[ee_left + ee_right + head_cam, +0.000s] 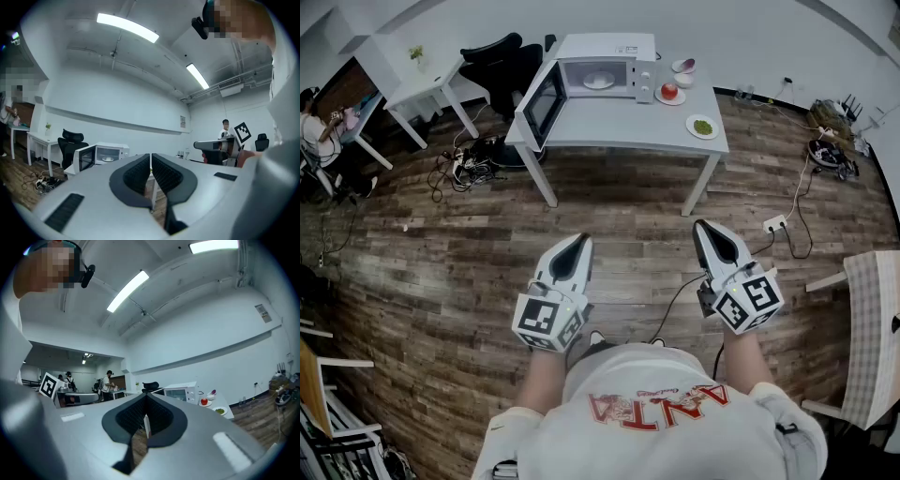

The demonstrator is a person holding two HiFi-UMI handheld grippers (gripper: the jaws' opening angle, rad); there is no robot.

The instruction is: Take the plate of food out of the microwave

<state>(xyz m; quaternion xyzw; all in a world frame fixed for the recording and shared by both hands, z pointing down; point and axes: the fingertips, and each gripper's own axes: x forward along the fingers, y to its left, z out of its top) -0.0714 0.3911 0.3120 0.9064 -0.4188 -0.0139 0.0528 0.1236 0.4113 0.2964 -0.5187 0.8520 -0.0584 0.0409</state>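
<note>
Pointing level and side by side, the left tongs (579, 242) and right tongs (706, 229) were both closed and empty, held out from the person's waist above the wood floor (441, 244). Well ahead of them, on the white surface (619, 129), the microwave (609, 58) stood with its door (544, 101) open and the plate of food (598, 81) inside.

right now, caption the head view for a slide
Left tool and right tool shut, facing the open microwave with the plate inside
</note>
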